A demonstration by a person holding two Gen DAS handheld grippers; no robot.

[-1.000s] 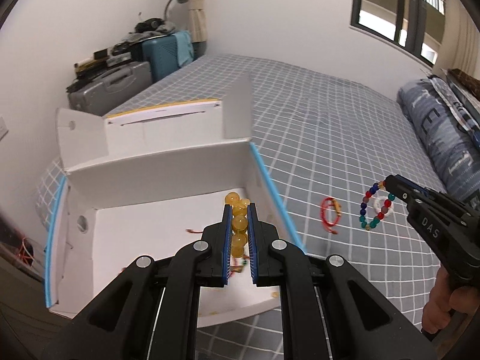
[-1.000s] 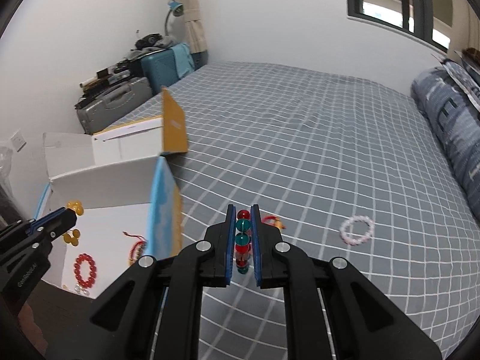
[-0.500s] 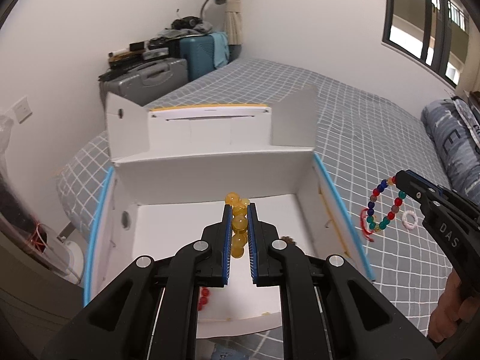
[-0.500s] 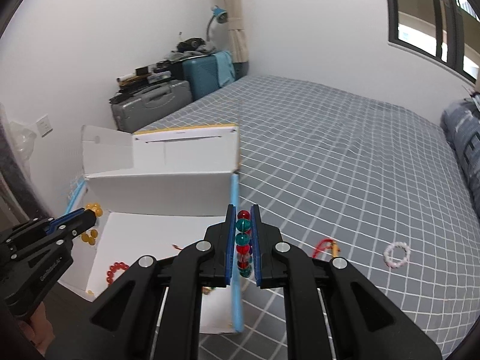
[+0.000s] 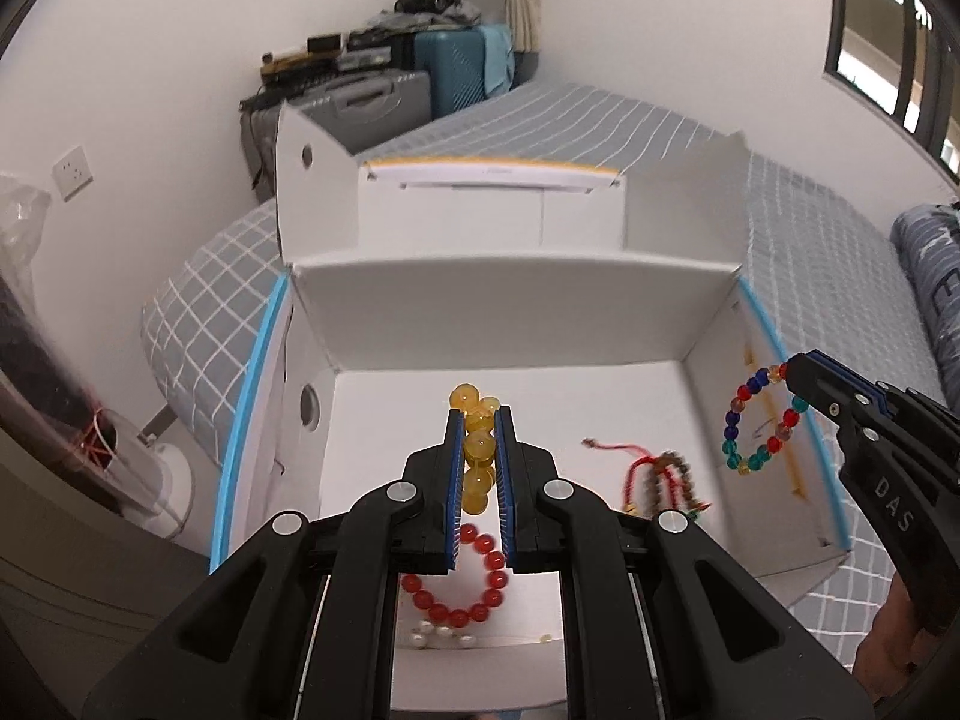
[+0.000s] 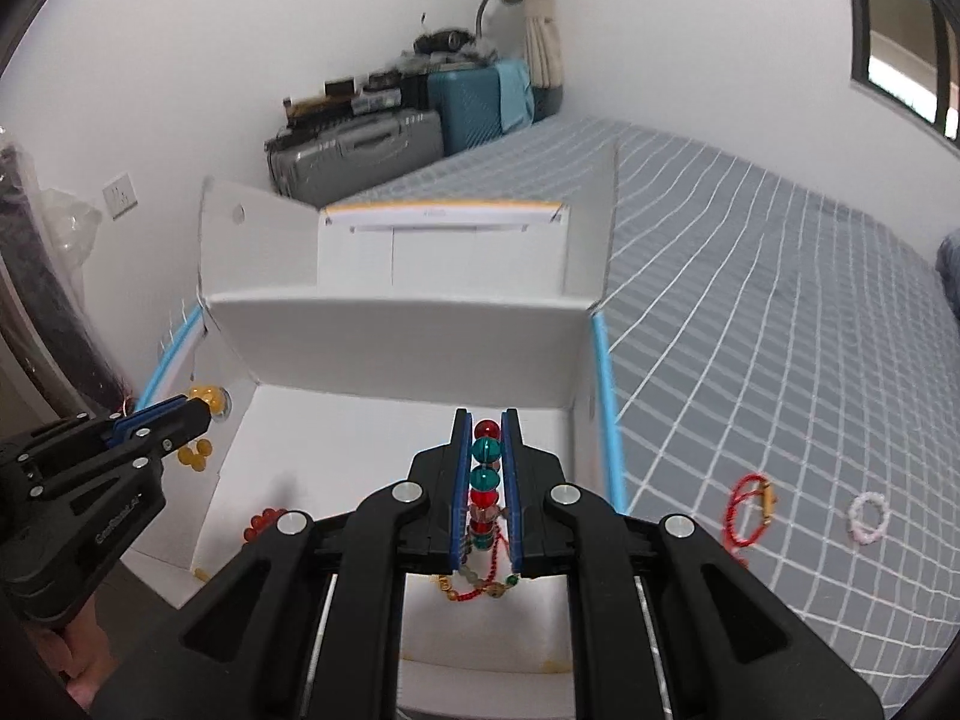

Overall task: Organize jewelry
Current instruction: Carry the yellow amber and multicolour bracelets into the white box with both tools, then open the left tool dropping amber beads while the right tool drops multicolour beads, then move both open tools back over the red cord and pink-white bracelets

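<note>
Left hand-held gripper (image 5: 479, 441): my jaws are clamped on a yellow bead bracelet (image 5: 477, 450), held above the open white box (image 5: 510, 324).
Right hand-held gripper (image 6: 486, 456): pinched tight on a multicoloured bead bracelet (image 6: 485, 468), also over the box.
Box floor: a red bead bracelet (image 5: 462, 594), a red cord bracelet (image 5: 654, 474) and small pearls.
Bed (image 6: 780, 330): another red cord bracelet (image 6: 747, 507) and a white bead bracelet (image 6: 868, 517) lie near each other, outside the box.

Box (image 5: 510, 324) is plain matt white cardboard, amber bracelet (image 5: 478, 447) beads look glossy and glassy, bed sheet (image 6: 780, 300) is soft checked cloth.
</note>
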